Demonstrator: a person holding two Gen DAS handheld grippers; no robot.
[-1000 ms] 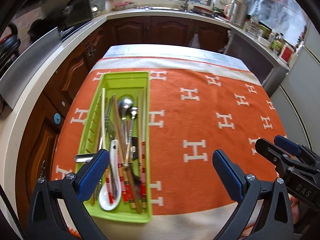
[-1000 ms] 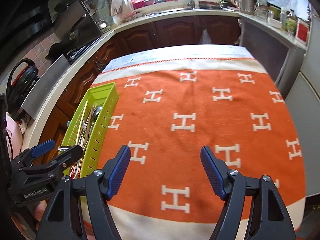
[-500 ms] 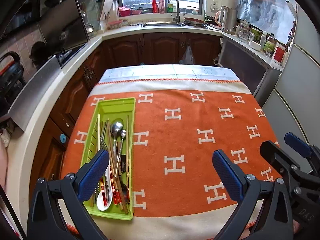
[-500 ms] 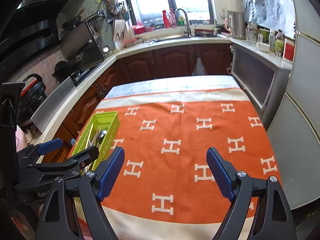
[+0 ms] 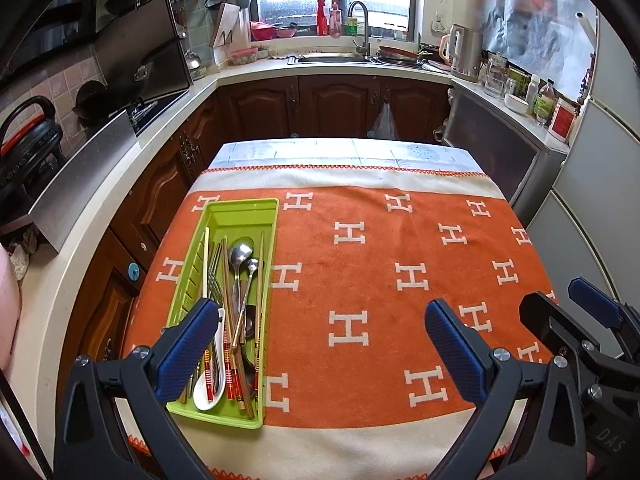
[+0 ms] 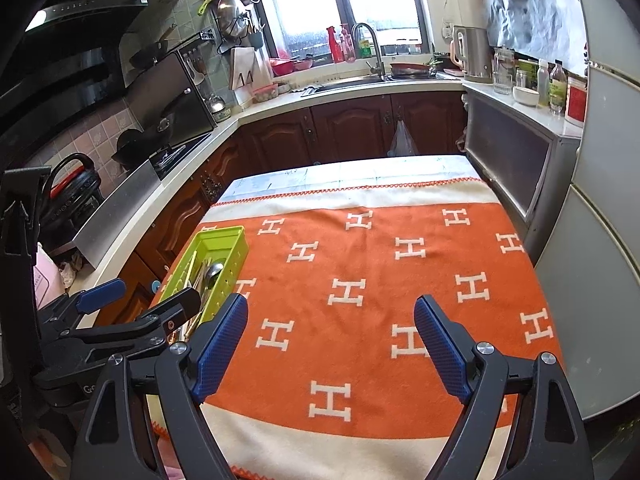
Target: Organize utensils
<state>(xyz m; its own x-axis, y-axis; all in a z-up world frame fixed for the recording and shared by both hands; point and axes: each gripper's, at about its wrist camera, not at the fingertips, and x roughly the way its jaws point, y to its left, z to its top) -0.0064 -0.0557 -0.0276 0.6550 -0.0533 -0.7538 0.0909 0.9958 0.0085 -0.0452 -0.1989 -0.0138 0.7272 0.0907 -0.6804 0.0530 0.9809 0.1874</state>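
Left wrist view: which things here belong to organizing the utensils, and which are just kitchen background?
Part of the job:
- green tray on the orange cloth
- metal spoons
- white spoon
- chopsticks
- forks

Just lying about:
- kettle
- faucet
- jars and bottles
- wok

Glossy plastic tray point(image 5: 224, 216); shiny metal spoon point(image 5: 240, 250); fuzzy cloth point(image 5: 360, 272).

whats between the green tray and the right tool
Only bare orange blanket lies between the green tray and the right tool, in the right wrist view.
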